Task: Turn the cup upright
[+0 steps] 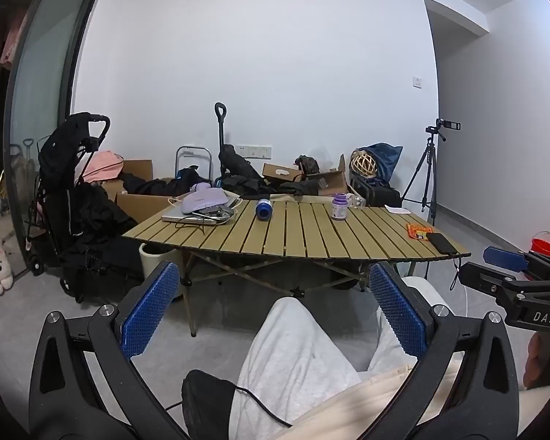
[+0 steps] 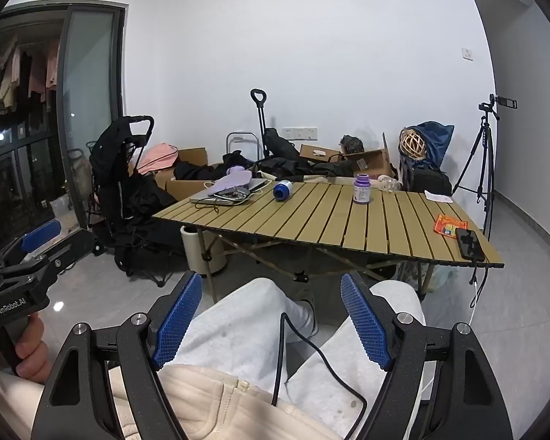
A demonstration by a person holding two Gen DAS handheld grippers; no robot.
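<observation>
A blue cup (image 1: 263,209) lies on its side on the far part of the slatted folding table (image 1: 297,234); it also shows in the right wrist view (image 2: 283,190). A purple cup (image 1: 339,211) stands beside it to the right, also in the right wrist view (image 2: 361,193). My left gripper (image 1: 271,311) is open and empty, held low over the person's lap, well short of the table. My right gripper (image 2: 271,319) is open and empty too, equally far back. Each gripper shows at the edge of the other's view, the right one in the left wrist view (image 1: 509,267).
On the table (image 2: 330,220) lie a laptop with a lilac item and cables (image 1: 201,209), a clear bottle (image 1: 355,201), an orange packet (image 1: 418,231), a black phone (image 1: 444,242) and a paper. A stroller (image 1: 73,198), boxes and a tripod (image 1: 427,176) stand around it.
</observation>
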